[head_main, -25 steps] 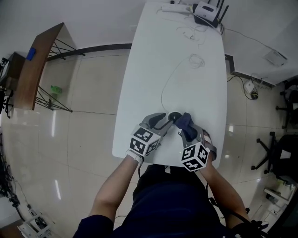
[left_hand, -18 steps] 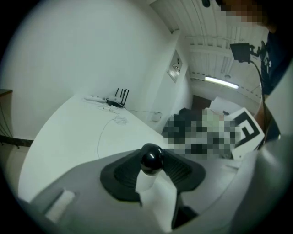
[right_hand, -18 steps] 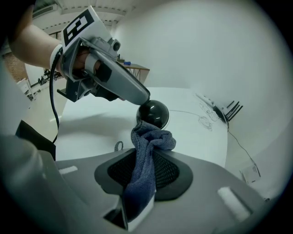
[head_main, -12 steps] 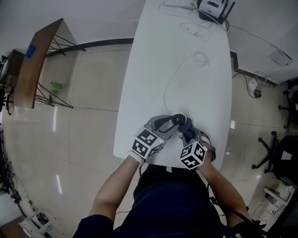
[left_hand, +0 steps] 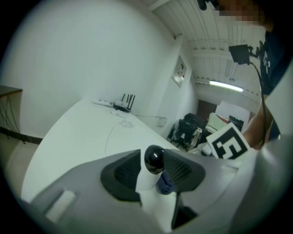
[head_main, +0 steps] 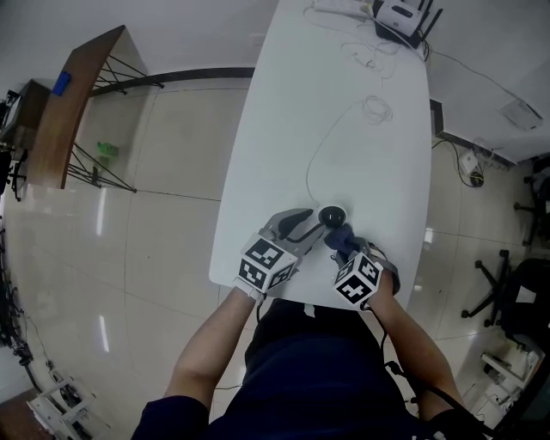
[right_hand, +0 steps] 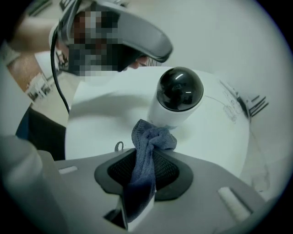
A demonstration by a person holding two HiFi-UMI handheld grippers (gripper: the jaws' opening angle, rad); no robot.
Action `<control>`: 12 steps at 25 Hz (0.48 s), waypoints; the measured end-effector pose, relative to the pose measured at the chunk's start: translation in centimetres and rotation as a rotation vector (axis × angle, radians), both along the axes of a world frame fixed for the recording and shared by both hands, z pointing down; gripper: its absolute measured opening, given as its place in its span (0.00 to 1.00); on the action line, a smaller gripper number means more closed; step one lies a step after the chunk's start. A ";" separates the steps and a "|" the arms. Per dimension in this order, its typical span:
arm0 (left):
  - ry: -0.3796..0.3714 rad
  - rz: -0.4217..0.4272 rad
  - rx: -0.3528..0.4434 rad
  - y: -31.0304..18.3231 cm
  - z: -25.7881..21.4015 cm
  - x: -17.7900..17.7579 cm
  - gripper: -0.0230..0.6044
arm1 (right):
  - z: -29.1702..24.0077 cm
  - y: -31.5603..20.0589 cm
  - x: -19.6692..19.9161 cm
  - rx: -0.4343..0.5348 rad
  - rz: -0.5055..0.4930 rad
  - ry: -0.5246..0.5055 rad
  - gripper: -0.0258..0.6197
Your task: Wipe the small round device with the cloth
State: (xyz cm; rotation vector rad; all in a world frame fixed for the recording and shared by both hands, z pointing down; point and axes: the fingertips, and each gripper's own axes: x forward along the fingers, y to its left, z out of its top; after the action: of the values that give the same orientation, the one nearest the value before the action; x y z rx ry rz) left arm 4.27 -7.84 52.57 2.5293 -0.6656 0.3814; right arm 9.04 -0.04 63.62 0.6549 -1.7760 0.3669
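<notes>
Between the fingers of the left gripper (left_hand: 153,171) stood the small round device (left_hand: 154,158), its white body clamped and its black dome on top. Just right of it, the right gripper (right_hand: 145,172) had its fingers clenched on the blue cloth (right_hand: 151,139), whose bunched end met the device's white lower body. Both sat close to the near edge of the white counter (head_main: 344,86). From the device a thin cable (head_main: 314,159) curved toward the far end, where a router (head_main: 400,15) lay.
</notes>
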 end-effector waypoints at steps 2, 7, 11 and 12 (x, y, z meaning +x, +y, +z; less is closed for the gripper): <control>0.051 -0.068 -0.030 0.2 -0.3 -1.6 0.28 | -0.7 0.8 -1.1 -0.074 0.081 -0.194 0.22; 0.204 -0.158 -0.180 2.4 0.1 -4.6 0.29 | -5.0 0.9 -3.4 -0.167 0.295 -0.723 0.22; 0.358 -0.118 -0.311 4.7 -0.1 -4.2 0.43 | -10.9 -0.3 -4.8 -0.236 0.394 -1.129 0.22; 0.403 -0.097 -0.336 5.2 -0.5 -4.0 0.46 | -12.2 -0.5 -5.0 -0.256 0.407 -1.212 0.22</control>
State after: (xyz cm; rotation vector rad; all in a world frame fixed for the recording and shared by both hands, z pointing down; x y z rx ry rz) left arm 0.32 -2.60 52.07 2.1529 -0.5139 -0.0523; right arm 4.09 -0.50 51.43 0.6445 -2.6255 1.4785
